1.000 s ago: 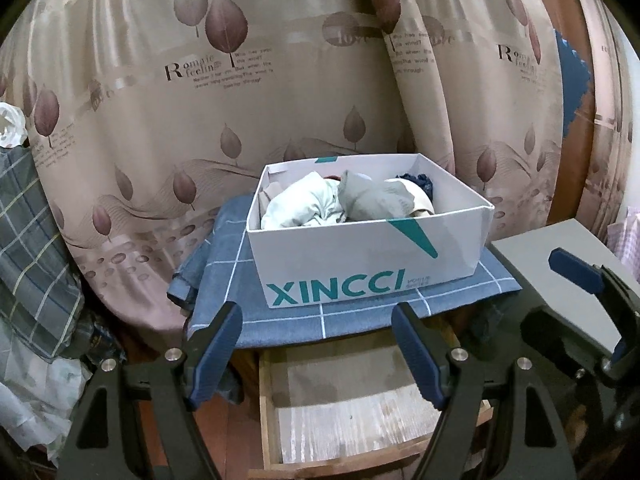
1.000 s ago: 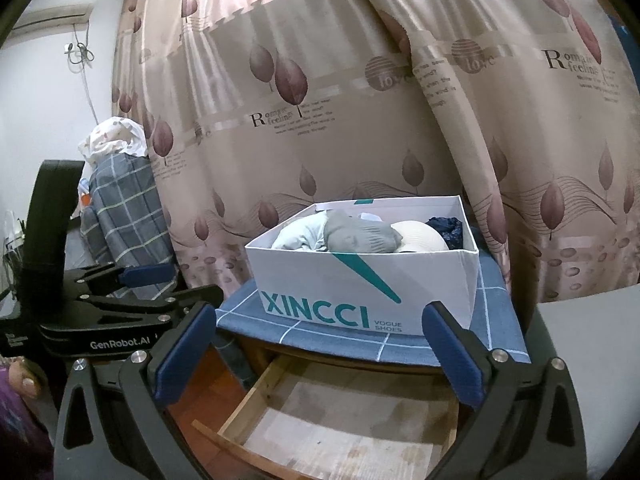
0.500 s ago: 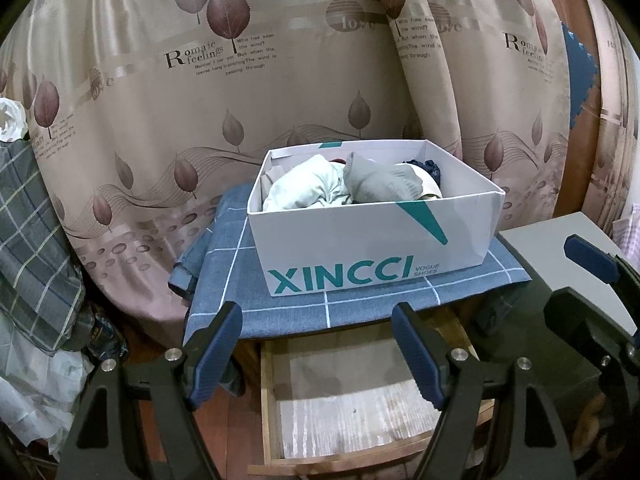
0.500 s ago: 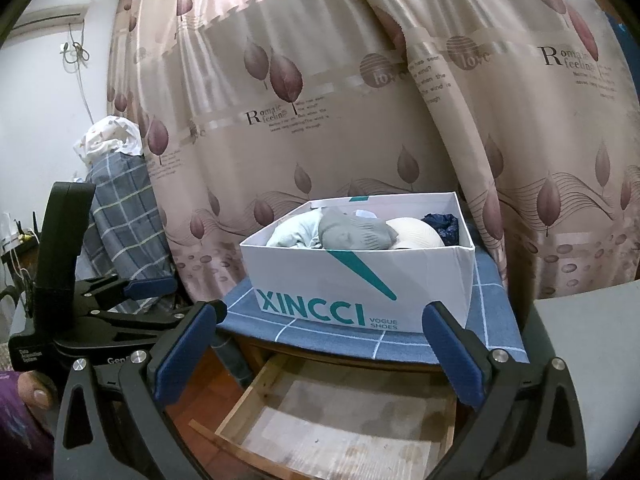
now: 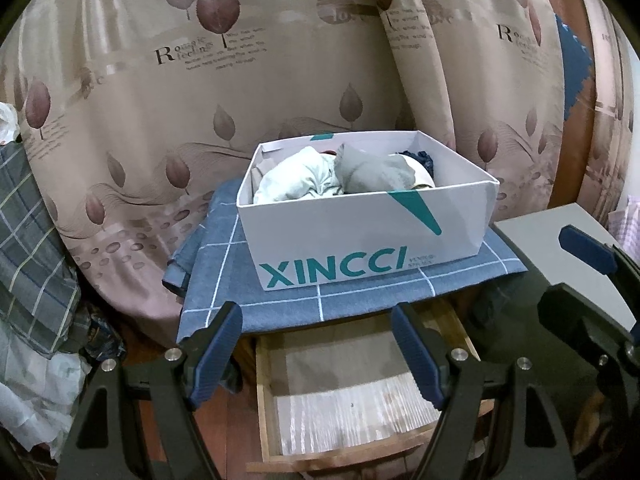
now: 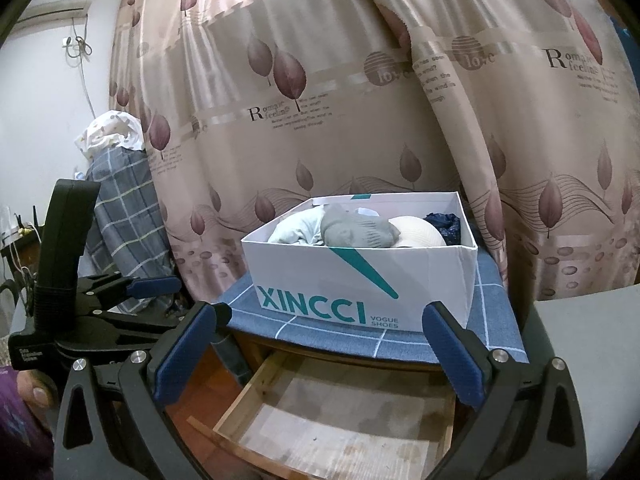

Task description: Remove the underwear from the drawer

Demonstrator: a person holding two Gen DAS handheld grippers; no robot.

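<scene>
A white XINCCI shoe box (image 5: 360, 240) (image 6: 360, 280) sits on a blue checked cloth and holds several bundled pieces of underwear: pale green (image 5: 300, 178), grey (image 5: 372, 172) (image 6: 356, 232), cream (image 6: 416, 234) and navy (image 6: 444, 226). Below it the wooden drawer (image 5: 344, 400) (image 6: 340, 412) is pulled out, with only a paper lining showing inside. My left gripper (image 5: 316, 340) hangs open over the drawer, nothing between its fingers. My right gripper (image 6: 320, 332) is open too, in front of the box and above the drawer.
A leaf-print curtain (image 5: 280, 80) hangs right behind the box. Plaid bedding (image 5: 28, 240) is piled at the left. A grey flat surface (image 5: 560, 240) (image 6: 592, 360) stands to the right of the cabinet. A thumb (image 6: 36, 392) shows at the lower left of the right wrist view.
The box sits slightly higher in the left wrist view than a second ago. Both grippers stay open and empty; nothing was taken hold of or let go.
</scene>
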